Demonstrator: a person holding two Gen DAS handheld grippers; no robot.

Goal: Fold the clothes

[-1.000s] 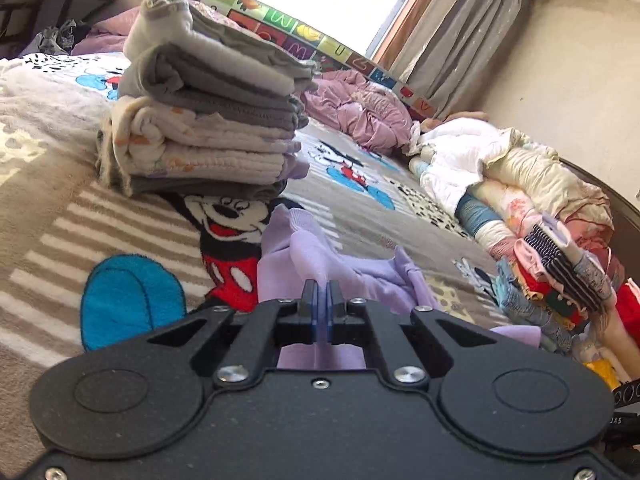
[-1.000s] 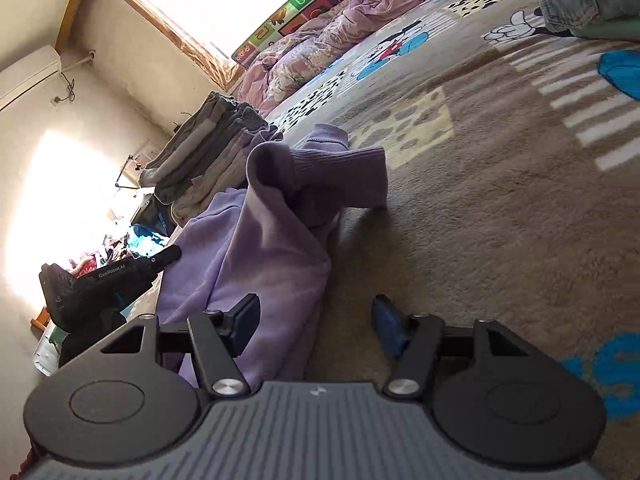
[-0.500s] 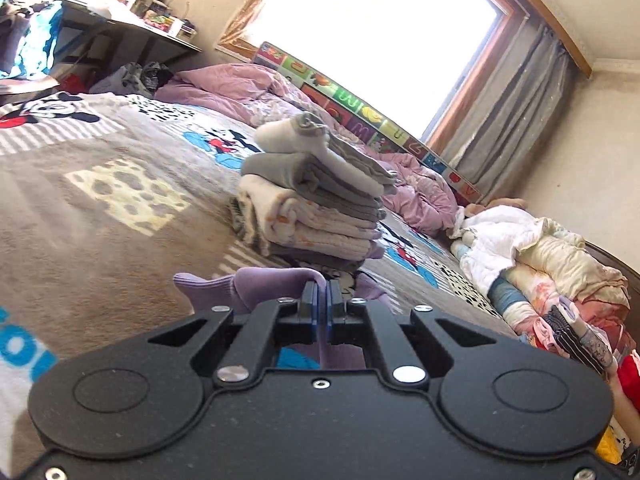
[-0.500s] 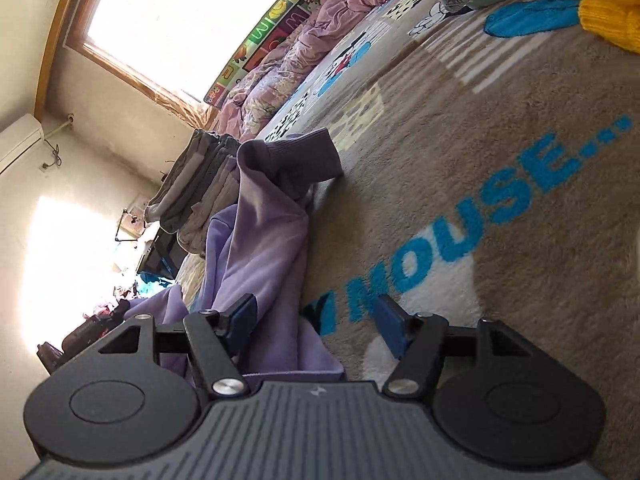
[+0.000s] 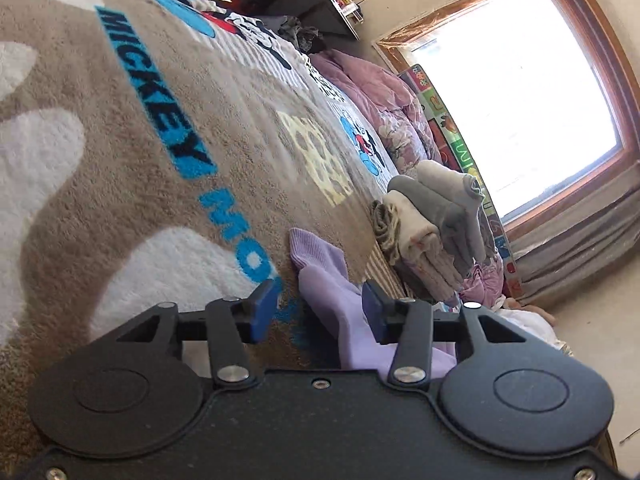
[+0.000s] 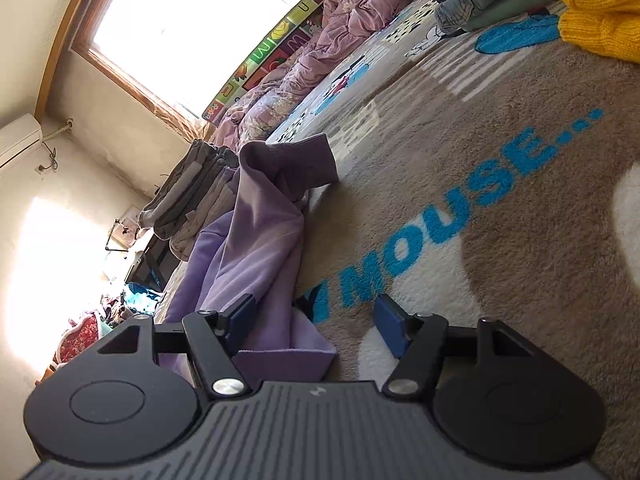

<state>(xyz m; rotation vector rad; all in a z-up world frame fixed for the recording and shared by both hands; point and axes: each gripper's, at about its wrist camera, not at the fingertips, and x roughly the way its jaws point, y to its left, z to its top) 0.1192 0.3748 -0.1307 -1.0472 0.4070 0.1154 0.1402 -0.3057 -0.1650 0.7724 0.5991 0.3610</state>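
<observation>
While spread lengthwise across the patterned bed blanket (image 5: 120, 152), lilac garment (image 6: 256, 240) lies loose, cuff end toward the folded stack (image 5: 432, 232) near the window-side edge. Left tool (image 5: 316, 314) half apart, jaws having just been opening, cloth between them but unpinched, likely a release after laying it out. Right tool (image 6: 316, 322) wide and gripping nothing, hem just beside one pad, probably poised for a fold. Garment's near end cut off behind both tool bodies.
</observation>
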